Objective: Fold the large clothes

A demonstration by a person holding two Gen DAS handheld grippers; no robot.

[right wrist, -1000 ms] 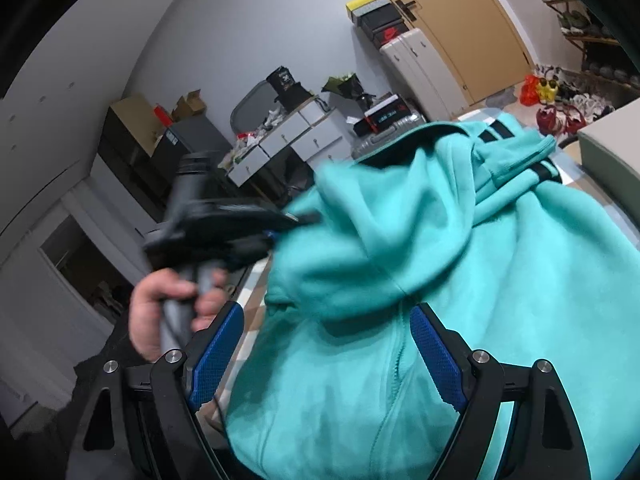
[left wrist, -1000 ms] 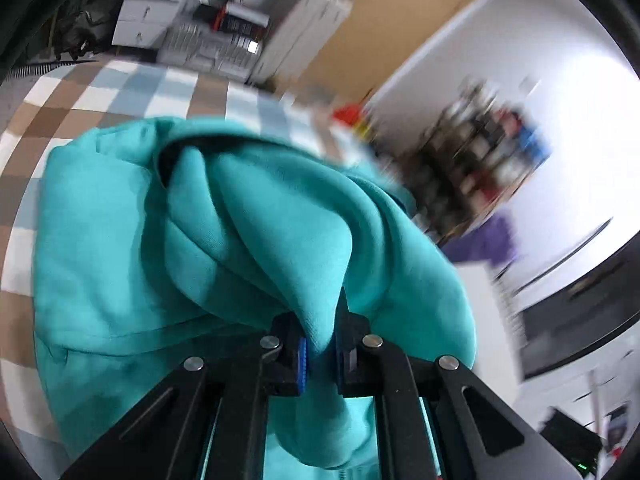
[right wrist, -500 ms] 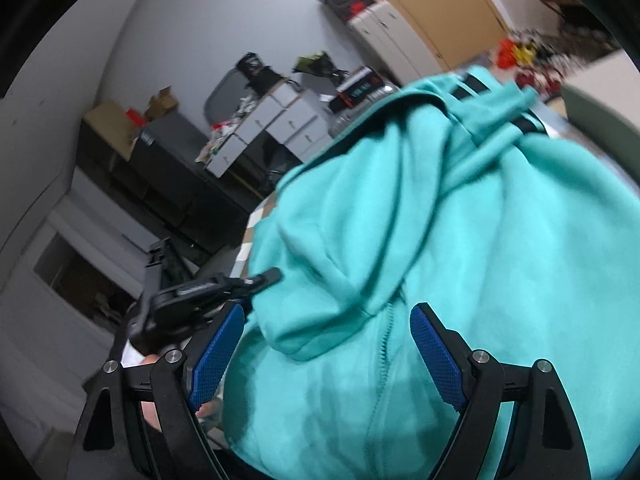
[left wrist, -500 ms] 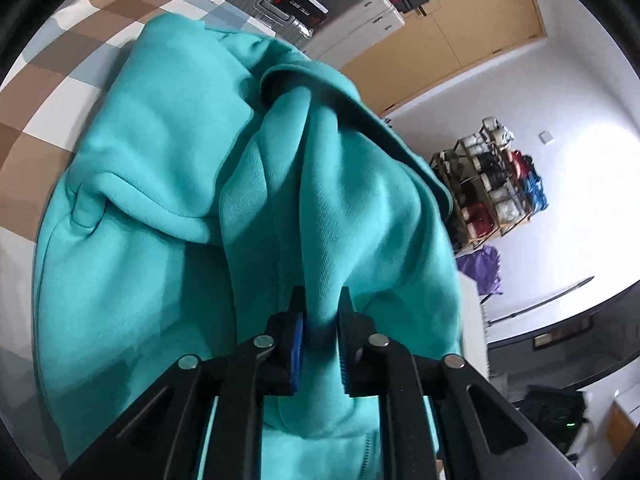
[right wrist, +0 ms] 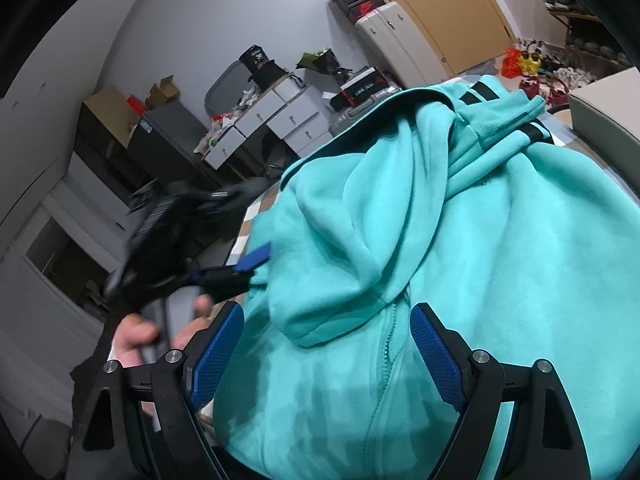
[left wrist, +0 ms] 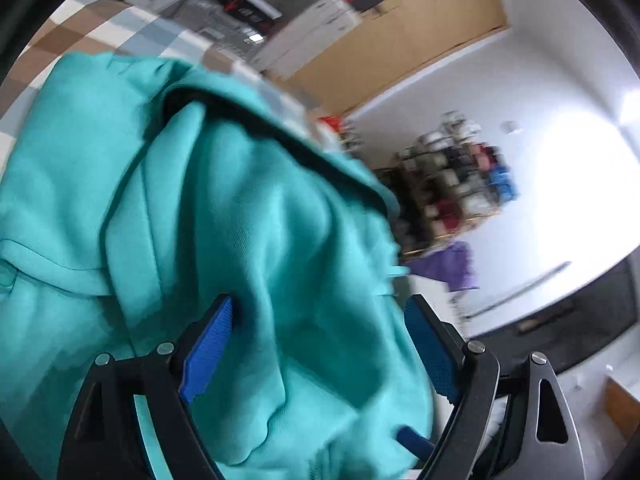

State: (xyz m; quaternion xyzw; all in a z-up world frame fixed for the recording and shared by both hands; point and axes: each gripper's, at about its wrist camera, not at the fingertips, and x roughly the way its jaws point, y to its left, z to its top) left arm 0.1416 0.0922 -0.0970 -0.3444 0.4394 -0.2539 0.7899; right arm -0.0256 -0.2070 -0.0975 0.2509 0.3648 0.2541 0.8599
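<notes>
A teal zip-up hoodie [left wrist: 240, 220] lies bunched on the checked tablecloth [left wrist: 100, 28]. Its hood and its black-striped cuffs [right wrist: 476, 96] are heaped on top. My left gripper [left wrist: 318, 308] is opening: its jaws stand wide apart, with a loose fold of hoodie fabric between them and the pads not pressing on it. In the right wrist view a hand holds that gripper at the hoodie's left edge, and one blue pad [right wrist: 256, 258] shows. My right gripper [right wrist: 328, 316] is open above the zipper [right wrist: 386, 344], gripping nothing.
White drawers [right wrist: 280, 120], a silver suitcase [right wrist: 360, 116] and stacked boxes stand behind the table. A wooden door [left wrist: 420, 24] and a cluttered shelf [left wrist: 452, 188] lie further back. A pale box [right wrist: 604, 100] sits at the table's right edge.
The left jaws were pinched on a ridge of hoodie fabric and have now spread wide, letting the fold go. The left gripper also sank a little. The right gripper stayed open and still.
</notes>
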